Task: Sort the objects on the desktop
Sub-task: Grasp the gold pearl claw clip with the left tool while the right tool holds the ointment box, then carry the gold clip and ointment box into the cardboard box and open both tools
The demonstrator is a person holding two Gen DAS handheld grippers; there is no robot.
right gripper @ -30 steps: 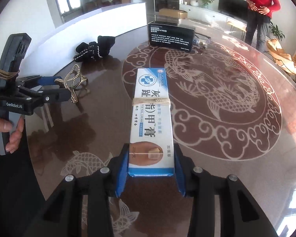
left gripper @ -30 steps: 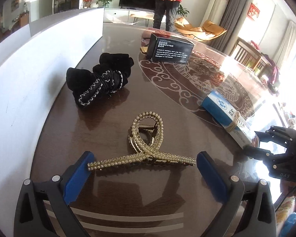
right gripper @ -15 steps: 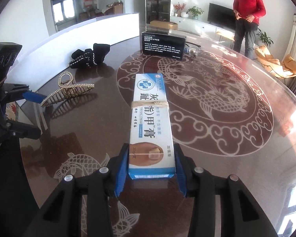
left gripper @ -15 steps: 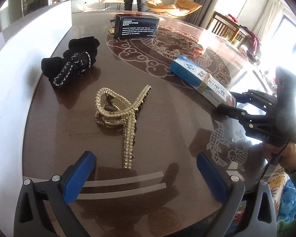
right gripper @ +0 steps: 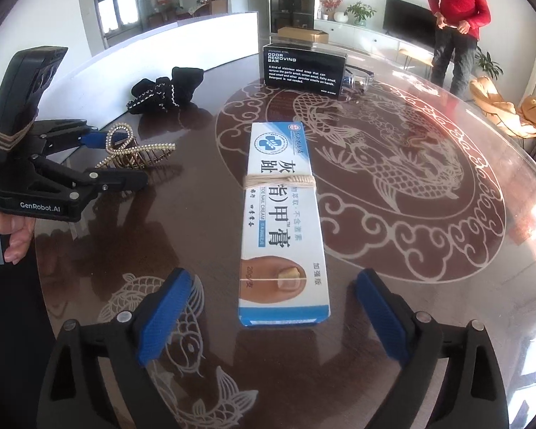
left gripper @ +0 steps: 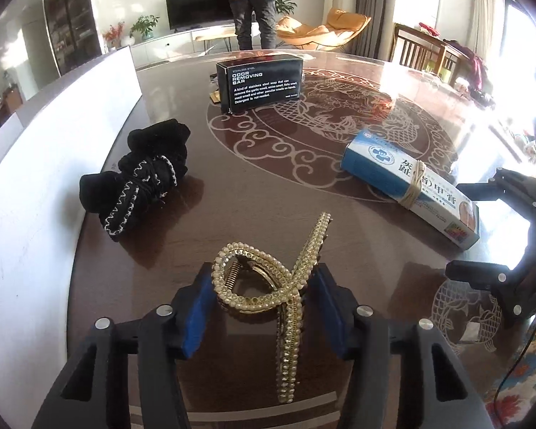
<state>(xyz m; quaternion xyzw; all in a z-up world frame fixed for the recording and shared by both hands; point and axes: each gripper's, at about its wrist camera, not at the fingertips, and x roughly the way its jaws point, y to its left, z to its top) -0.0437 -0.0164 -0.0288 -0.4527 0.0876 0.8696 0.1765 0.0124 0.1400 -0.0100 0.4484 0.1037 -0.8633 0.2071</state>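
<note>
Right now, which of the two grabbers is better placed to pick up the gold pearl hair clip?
Left. The left gripper already has its blue pads either side of the hair clip. The right gripper is open at the cream box, away from the clip.

The bystander's head is cropped off; glasses are half hidden behind the black box.

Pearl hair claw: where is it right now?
Left wrist view, bottom centre: the pearl hair claw sits between the left gripper pads, nearer than the black scrunchie.
</note>
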